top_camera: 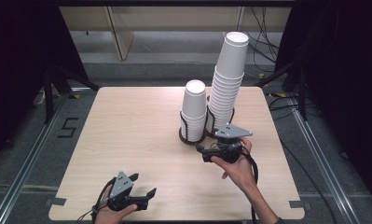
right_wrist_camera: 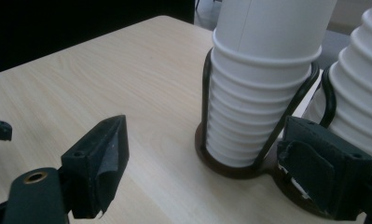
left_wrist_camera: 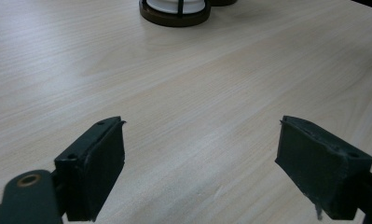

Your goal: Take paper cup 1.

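Black blocky right claw (right_wrist_camera: pixel 202 154) open, ribbed white paper cups (right_wrist_camera: pixel 260 93), apparently wire holder (right_wrist_camera: pixel 204 88)

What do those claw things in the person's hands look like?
Each hand holds a black tool with two chunky black jaws, like little blocks with small screw holes. The left gripper and the right gripper each wear a grey three-cornered plate dotted with holes on top. A black cable trails from each one. No sleeves show on the forearms.
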A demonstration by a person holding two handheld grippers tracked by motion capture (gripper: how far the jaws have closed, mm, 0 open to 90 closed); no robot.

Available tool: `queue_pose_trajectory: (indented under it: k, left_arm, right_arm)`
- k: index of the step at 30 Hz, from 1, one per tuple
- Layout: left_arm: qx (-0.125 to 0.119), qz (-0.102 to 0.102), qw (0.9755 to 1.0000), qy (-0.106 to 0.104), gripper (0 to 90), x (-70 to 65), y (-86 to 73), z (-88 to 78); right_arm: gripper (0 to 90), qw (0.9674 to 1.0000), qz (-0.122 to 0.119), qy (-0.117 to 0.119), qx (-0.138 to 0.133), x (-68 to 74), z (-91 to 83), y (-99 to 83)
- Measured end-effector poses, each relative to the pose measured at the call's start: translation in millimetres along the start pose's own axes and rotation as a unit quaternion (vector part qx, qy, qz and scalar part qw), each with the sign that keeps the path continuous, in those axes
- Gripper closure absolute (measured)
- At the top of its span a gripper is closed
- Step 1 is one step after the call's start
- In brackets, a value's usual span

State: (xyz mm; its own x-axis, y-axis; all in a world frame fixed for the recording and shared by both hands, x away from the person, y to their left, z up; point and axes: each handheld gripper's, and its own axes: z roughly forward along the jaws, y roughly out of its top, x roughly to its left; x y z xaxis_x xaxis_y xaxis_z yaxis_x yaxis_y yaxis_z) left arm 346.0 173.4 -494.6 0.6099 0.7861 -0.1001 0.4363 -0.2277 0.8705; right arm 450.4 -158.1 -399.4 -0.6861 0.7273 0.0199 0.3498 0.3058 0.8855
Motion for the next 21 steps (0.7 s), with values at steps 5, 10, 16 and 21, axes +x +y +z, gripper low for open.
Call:
queue_pose_trajectory:
  k: [5,10,16,21]
  left_arm:
    - [0.001,-0.002,1.0000,0.001,14.7,1.2,-0.7,0.0]
    - [0.001,-0.002,1.0000,0.001,14.7,1.2,-0.8,-0.1]
    - [0.005,0.001,1.0000,0.002,14.7,0.5,-0.7,0.4]
    - [0.006,-0.001,1.0000,0.002,14.7,0.7,-0.7,0.3]
  right_arm:
    - [16.8,0.9999,0.001,-0.005,-0.014,-3.0,1.0,14.1]
    - [17.0,0.9997,0.007,-0.011,-0.023,-5.4,4.6,24.3]
    - [17.2,0.9993,0.001,-0.030,-0.022,-6.3,8.6,35.9]
    - [18.2,0.9989,0.003,-0.042,-0.020,-12.0,15.3,55.0]
